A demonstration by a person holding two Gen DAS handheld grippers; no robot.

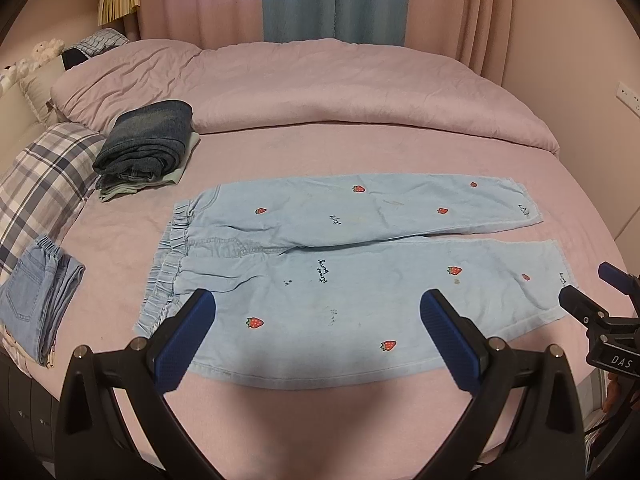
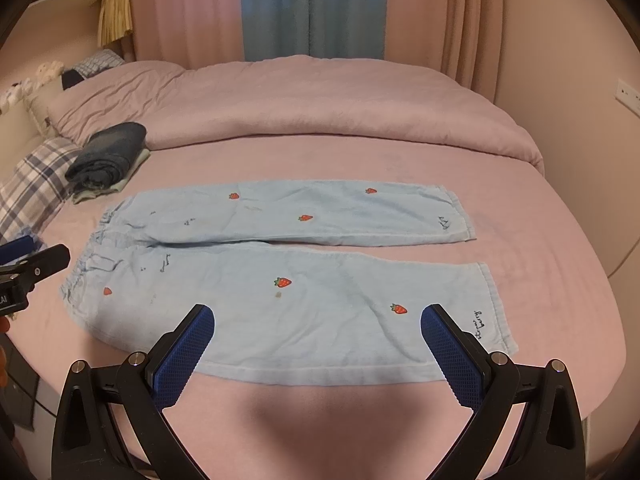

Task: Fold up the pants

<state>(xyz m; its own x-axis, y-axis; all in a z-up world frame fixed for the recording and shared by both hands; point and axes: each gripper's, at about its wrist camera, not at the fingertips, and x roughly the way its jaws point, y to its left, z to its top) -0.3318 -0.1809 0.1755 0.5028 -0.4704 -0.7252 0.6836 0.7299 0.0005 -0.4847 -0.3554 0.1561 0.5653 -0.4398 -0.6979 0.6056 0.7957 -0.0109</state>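
Note:
Light blue pants with strawberry patches lie spread flat on the pink bed, waistband to the left, both legs running right. My left gripper hovers open over the near leg by the waistband end, holding nothing. In the right wrist view the same pants lie flat, and my right gripper hangs open above the near leg toward its cuff. The right gripper's fingers show at the left view's right edge. At the far left of the right wrist view are the left gripper's fingers.
A folded dark denim stack sits at the back left. A folded light jeans piece rests on a plaid pillow at the left edge. A rolled pink duvet runs across the back, with curtains behind.

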